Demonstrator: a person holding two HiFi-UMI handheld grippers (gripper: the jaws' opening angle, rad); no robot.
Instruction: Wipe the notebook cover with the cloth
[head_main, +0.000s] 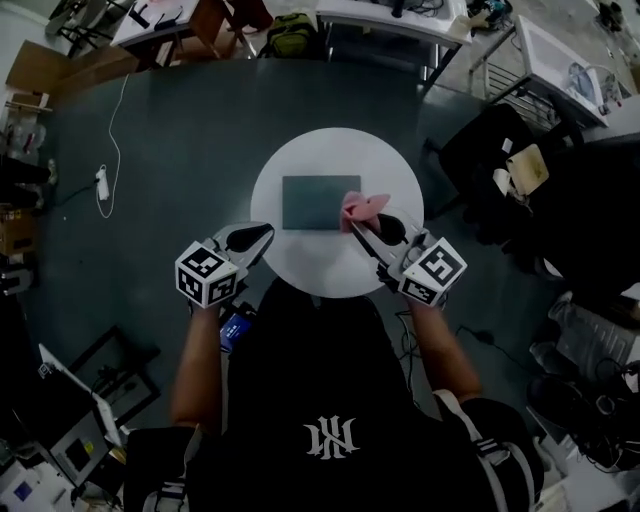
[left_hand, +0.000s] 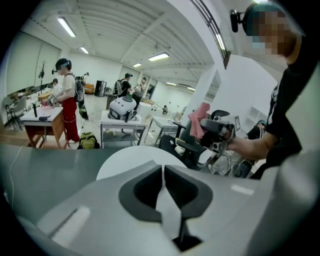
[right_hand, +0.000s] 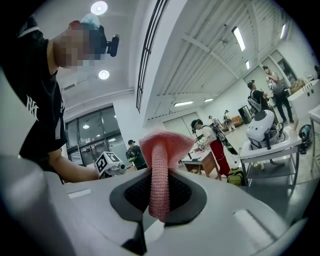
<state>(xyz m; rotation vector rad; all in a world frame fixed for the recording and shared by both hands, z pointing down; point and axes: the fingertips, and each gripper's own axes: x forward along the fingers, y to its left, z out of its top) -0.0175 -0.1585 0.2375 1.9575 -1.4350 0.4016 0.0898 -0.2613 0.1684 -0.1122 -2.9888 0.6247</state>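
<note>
The notebook (head_main: 318, 203) lies flat at the middle of the round white bench (head_main: 300, 265), cover up, with its long axis running from left to right in front of the person. The right gripper (head_main: 358, 222) comes in from the near right. Its fingers are clamped on a pink cloth (head_main: 364, 207), and a fold of it is pinched between the pads while the rest bunches out past the tips. In the head view that bunch sits over the right-hand short edge of the notebook. In the left gripper view the cloth looks to be held up off the bench, so I judge it has not yet been pressed to the cover, though contact cannot be ruled out.

The coming move turns on this: nearly the whole cover stretches away to the left of the cloth, so a wipe would run leftward along the long axis after a small drop. The left gripper (head_main: 262, 232) hovers at the near left of the bench, just off the notebook's near left corner. Its fingers are all but together, with only a thin slit between them, and they hold nothing. The right hand is the nearer one, and the left is well placed to steady the book
</note>
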